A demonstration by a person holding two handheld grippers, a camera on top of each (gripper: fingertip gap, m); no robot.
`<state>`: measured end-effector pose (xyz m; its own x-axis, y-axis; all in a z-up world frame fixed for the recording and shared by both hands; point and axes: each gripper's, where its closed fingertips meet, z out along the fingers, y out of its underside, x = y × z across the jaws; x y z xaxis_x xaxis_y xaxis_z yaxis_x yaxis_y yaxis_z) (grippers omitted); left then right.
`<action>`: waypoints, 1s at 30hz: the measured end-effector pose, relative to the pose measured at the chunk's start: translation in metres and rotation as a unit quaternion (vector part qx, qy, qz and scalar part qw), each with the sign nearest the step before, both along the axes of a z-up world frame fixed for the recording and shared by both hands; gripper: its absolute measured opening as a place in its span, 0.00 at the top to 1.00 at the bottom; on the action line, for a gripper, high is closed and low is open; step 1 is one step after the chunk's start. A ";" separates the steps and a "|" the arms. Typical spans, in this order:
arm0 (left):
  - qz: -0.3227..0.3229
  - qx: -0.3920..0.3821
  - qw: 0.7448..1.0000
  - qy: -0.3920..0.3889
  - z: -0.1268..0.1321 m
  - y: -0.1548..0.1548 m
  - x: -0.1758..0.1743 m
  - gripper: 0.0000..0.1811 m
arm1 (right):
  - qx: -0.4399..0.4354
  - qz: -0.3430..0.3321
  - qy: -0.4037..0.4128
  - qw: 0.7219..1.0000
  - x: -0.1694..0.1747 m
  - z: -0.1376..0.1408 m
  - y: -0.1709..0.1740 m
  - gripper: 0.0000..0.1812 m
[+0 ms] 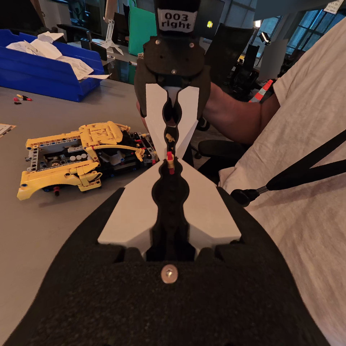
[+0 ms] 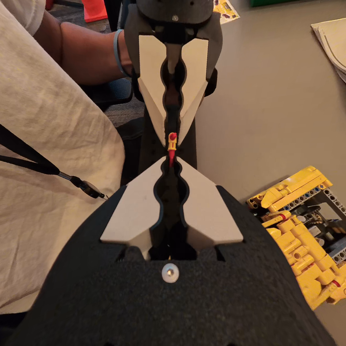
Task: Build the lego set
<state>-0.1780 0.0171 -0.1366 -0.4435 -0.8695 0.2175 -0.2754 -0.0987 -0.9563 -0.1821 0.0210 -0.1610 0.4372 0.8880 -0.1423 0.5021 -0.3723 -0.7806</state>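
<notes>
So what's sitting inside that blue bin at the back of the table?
The blue bin holds loose white paper sheets, some spilling over its front wall. Whatever lies under the paper, deeper in the bin, is covered and cannot be seen.

L wrist view: my left gripper [image 1: 170, 164] at centre, tip to tip w/ the right gripper [image 1: 169, 149] above it, small lego piece [image 1: 170, 161] between the tips. Lego model [image 1: 78, 157] on the table [image 1: 56, 234], centre left. Bin [image 1: 46, 69] w/ papers upper left, behind the model. Loose pieces [image 1: 21, 99] before the bin. Person's shirt [image 1: 299, 149] fills the right.
</notes>
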 end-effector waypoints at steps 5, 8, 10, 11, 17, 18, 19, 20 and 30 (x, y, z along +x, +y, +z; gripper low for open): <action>0.022 -0.005 1.000 -0.012 0.003 0.006 0.003 0.96 | 0.021 -0.036 0.006 0.999 0.013 0.007 0.007 0.92; 0.071 0.013 0.997 0.005 -0.010 0.028 0.004 0.96 | 0.036 -0.113 0.020 0.993 0.055 0.023 0.005 0.87; 0.099 0.018 0.995 0.022 -0.020 0.041 0.005 0.96 | 0.032 -0.191 0.049 0.980 0.092 0.031 0.002 0.84; 0.111 0.030 0.993 0.029 -0.025 0.046 0.006 0.96 | 0.027 -0.232 0.054 0.971 0.109 0.029 -0.002 0.81; 0.133 0.081 0.987 0.046 -0.046 0.051 0.018 0.96 | -0.028 -0.402 -0.015 0.915 0.145 -0.025 -0.035 0.53; 0.133 0.085 0.987 0.038 -0.044 0.050 0.019 0.96 | -0.030 -0.421 -0.045 0.906 0.148 -0.036 -0.040 0.50; 0.134 0.087 0.987 0.023 -0.040 0.049 0.019 0.96 | -0.029 -0.439 -0.067 0.896 0.151 -0.043 -0.043 0.48; 0.133 0.085 0.987 0.008 -0.035 0.048 0.019 0.96 | -0.030 -0.452 -0.068 0.889 0.149 -0.046 -0.044 0.47; 0.111 0.081 0.991 -0.004 -0.034 0.041 0.017 0.96 | -0.036 -0.403 -0.165 0.899 0.163 -0.048 -0.040 0.49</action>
